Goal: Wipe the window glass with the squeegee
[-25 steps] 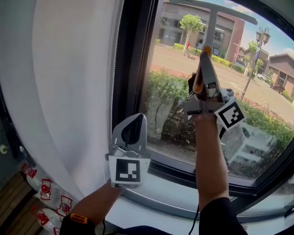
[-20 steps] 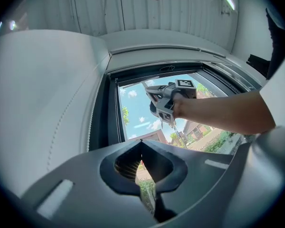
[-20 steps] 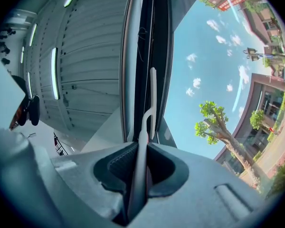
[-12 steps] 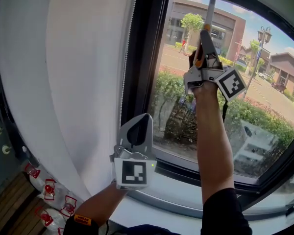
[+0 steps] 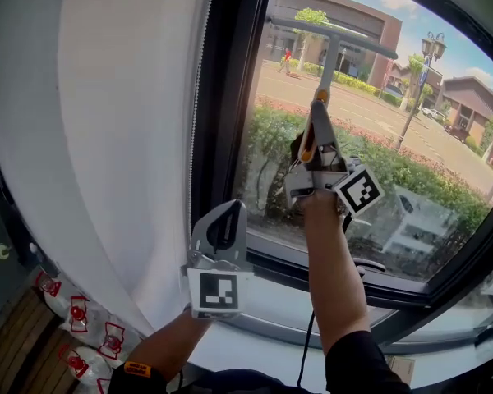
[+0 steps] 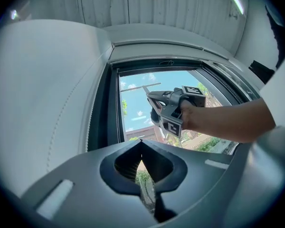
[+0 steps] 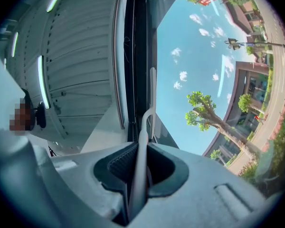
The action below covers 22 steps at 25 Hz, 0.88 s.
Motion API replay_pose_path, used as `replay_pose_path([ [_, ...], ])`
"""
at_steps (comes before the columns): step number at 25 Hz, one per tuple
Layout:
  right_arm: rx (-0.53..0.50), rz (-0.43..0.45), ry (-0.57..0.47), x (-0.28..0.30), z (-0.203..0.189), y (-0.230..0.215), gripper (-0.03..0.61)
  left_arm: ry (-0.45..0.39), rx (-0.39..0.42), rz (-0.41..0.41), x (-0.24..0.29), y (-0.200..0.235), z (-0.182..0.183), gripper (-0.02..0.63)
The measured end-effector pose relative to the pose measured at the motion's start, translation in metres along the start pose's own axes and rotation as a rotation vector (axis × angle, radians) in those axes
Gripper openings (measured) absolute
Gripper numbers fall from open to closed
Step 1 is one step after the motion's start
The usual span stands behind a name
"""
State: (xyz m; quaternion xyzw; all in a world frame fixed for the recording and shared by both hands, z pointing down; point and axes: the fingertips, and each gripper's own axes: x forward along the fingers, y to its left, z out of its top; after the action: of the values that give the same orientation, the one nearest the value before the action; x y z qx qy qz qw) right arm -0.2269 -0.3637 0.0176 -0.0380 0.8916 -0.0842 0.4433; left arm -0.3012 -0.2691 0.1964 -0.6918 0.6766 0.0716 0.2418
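The squeegee (image 5: 329,56) stands upright against the window glass (image 5: 419,130), its T-shaped blade (image 5: 332,31) lying across the upper left part of the pane. My right gripper (image 5: 315,134) is shut on the squeegee's grey and orange handle, held up at arm's length. In the right gripper view the handle (image 7: 143,141) runs up between the jaws to the blade (image 7: 152,96). My left gripper (image 5: 223,220) is lower, in front of the dark window frame (image 5: 230,97), shut with nothing in it. The left gripper view has the right gripper (image 6: 173,109) ahead of it.
A white curtain (image 5: 107,138) hangs along the left of the window, its edge close to my left gripper. A grey sill (image 5: 296,302) runs below the pane. Outside are a hedge, a street and buildings. Red-printed bags (image 5: 82,335) lie on the floor at lower left.
The right gripper first went up with the squeegee until the blade left the top of the view, then came back down the glass. The left gripper stayed about where it was.
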Motion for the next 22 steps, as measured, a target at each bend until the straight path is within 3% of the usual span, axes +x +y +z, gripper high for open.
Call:
replay_pose_path([
  [10, 0.034, -0.098, 0.074, -0.102, -0.069, -0.009, 0.041, 0.175, -0.071, -0.017, -0.018, -0.031, -0.088, 0.005],
  [14, 0.020, -0.099, 0.093, -0.105, -0.069, -0.012, 0.041, 0.171, -0.109, 0.003, -0.016, -0.030, -0.094, 0.005],
  [18, -0.006, -0.085, 0.111, -0.104, -0.065, -0.009, 0.041, 0.178, -0.076, -0.004, -0.015, -0.029, -0.096, 0.005],
  [22, -0.048, -0.027, 0.113, -0.092, -0.039, 0.008, 0.041, 0.122, -0.062, -0.028, -0.002, -0.028, -0.070, 0.005],
])
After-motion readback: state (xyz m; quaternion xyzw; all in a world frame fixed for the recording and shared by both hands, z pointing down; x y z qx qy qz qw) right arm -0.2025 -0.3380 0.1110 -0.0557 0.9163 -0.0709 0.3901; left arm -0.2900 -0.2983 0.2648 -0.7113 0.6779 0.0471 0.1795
